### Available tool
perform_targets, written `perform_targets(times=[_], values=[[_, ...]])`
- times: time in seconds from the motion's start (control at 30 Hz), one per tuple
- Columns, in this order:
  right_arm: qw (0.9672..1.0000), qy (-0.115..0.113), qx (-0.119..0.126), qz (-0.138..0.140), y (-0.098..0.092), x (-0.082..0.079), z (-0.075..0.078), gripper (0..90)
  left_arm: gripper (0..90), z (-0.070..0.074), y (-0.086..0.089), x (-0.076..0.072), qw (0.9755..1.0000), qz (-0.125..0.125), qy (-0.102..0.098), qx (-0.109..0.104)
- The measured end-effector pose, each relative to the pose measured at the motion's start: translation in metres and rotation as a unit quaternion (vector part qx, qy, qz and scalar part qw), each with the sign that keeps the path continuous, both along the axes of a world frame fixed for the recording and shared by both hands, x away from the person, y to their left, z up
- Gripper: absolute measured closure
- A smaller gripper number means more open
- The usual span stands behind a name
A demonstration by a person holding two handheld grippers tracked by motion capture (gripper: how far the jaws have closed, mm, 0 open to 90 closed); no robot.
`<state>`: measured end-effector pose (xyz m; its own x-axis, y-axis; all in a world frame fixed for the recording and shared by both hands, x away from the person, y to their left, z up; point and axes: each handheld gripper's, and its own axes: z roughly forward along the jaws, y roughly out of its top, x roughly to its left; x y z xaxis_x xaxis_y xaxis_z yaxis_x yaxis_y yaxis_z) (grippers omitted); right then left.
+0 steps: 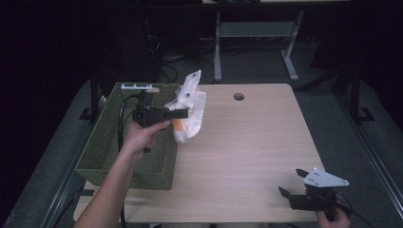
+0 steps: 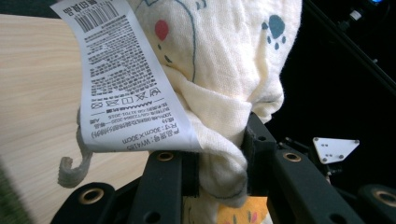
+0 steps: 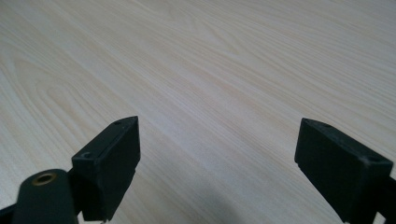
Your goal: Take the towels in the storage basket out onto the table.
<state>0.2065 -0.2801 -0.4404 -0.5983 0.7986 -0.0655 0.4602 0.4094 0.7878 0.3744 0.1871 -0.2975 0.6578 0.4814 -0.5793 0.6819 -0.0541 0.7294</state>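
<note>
At the left edge of the table (image 1: pixel 247 142) stands a green woven basket (image 1: pixel 102 142). Just above its right rim the left gripper (image 1: pixel 183 113) has its jaws clamped tight on a bunched cream cloth (image 1: pixel 190 111) printed with small coloured figures; the cloth hangs lifted over the table beside the basket, its white care label (image 2: pixel 126 79) drooping alongside. Well apart, at the near right corner, the right gripper (image 1: pixel 292 183) rests low over bare wood, jaws spread wide with nothing between them.
</note>
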Motion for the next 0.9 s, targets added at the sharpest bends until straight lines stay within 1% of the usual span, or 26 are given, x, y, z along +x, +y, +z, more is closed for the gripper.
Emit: perform_targets(times=[0.13,0.17,0.33,0.43,0.5,0.63,0.7,0.77,0.83,0.9], values=[[1.0000,-0.003,-0.001,0.003,0.001,0.000,0.000,13.9,72.6,-0.003,-0.014,0.001,0.9999,-0.012,0.002,0.005],[1.0000,-0.003,-0.001,0.004,0.001,0.000,0.000,14.0,72.7,-0.004,-0.018,0.002,0.9999,-0.012,0.003,0.007],[1.0000,-0.002,0.001,0.003,0.001,0.000,0.001,14.0,72.6,-0.008,-0.032,0.004,0.9997,-0.022,0.003,0.008],[1.0000,-0.004,0.004,0.002,-0.001,0.001,0.001,13.9,72.6,-0.012,-0.041,0.006,0.9995,-0.028,0.007,0.016],[1.0000,-0.004,0.003,0.002,-0.001,0.000,0.001,13.9,72.6,-0.014,-0.046,0.007,0.9995,-0.028,0.010,0.013],[1.0000,-0.006,0.004,0.003,-0.001,0.000,0.001,13.9,72.1,-0.019,-0.058,0.007,0.9990,-0.039,0.013,0.020],[0.9999,-0.006,0.007,0.006,-0.001,0.000,0.001,13.9,72.1,-0.020,-0.063,0.008,0.9989,-0.039,0.016,0.019],[0.9999,-0.006,0.011,0.005,0.000,0.000,0.002,13.9,72.1,-0.022,-0.070,0.009,0.9990,-0.040,0.017,0.013],[0.9999,-0.007,0.011,0.006,-0.001,0.000,0.002,13.9,72.1,-0.024,-0.076,0.010,0.9987,-0.045,0.016,0.020],[0.9999,-0.007,0.011,0.005,0.000,0.000,0.001,13.9,72.1,-0.026,-0.081,0.011,0.9986,-0.047,0.016,0.021]])
